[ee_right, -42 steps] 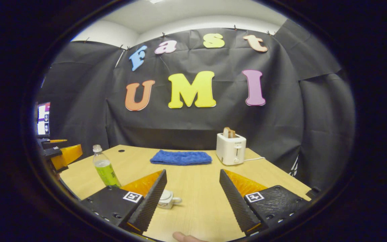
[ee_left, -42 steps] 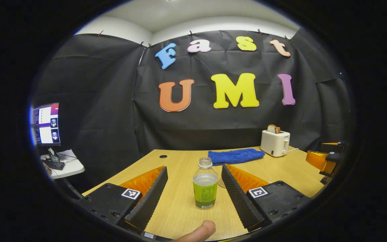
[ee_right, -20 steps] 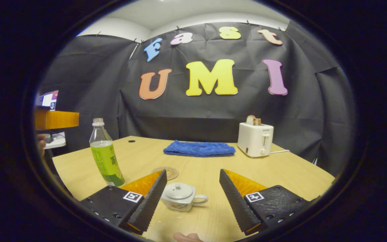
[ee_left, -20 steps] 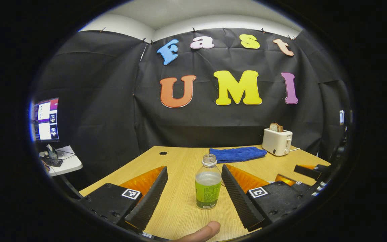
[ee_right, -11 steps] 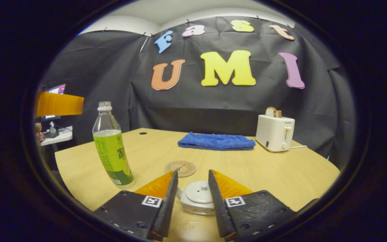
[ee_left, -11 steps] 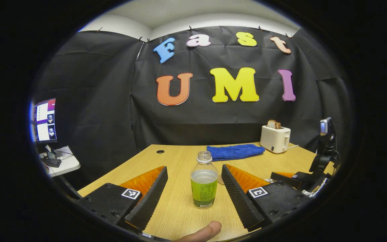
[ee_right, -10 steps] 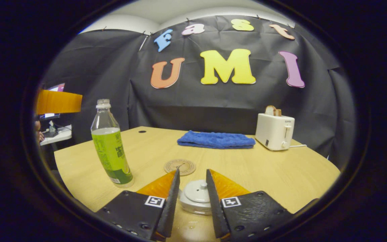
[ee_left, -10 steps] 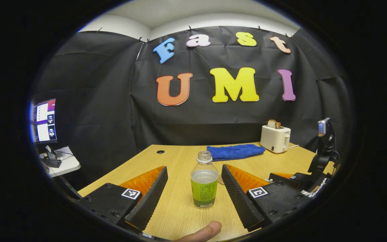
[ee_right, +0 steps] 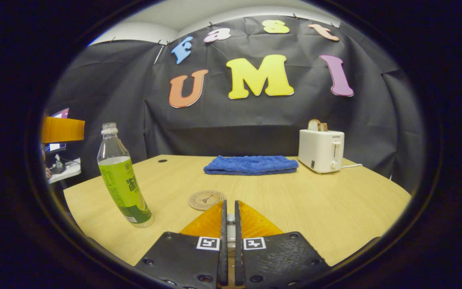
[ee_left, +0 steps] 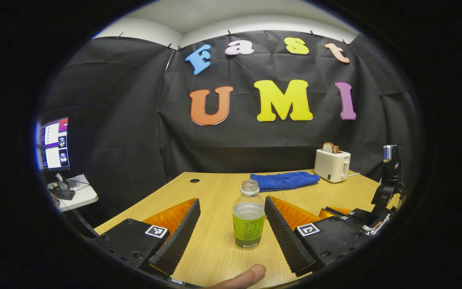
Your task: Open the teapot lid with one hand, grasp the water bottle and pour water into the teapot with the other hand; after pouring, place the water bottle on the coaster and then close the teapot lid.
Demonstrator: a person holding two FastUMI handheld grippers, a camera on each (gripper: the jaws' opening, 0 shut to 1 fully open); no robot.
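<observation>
Gripping at the teapot lid looks like the step in hand. In the right gripper view the right tool (ee_right: pixel 229 218) has its fingers drawn nearly together, only a thin gap left, w/ a sliver of pale lid knob (ee_right: pixel 230 218) between them; looks pinched on the knob, tho the pot body itself is hidden under the tool. Lid not yet lifted, as far as can be judged.

Left tool (ee_left: pixel 231 224) stands wide open in the left gripper view, holding nothing, w/ the water bottle (ee_left: pixel 249 215) upright on the worktop (ee_left: pixel 215 249) between its fingers but touching neither. Bottle is uncapped, part full of green liquid. A fingertip (ee_left: pixel 247 277) of the holding hand shows at the near edge. The right tool also shows here (ee_left: pixel 349 214), low on the right.

From the right gripper view the bottle (ee_right: pixel 122 176) stands left of the tool, and the round coaster (ee_right: pixel 206 200) lies just beyond the fingertips, bare. Farther back: blue towel (ee_right: pixel 251 165), and a toaster (ee_right: pixel 321 150) at far right.

Next move, by my read: raise the right tool straight up to clear the lid off the pot, keep it pinched. Then left tool goes fwd a bit & closes round the bottle body. Risk: the knob is small, so the lid could slip or tilt if the lift isn't vertical.
</observation>
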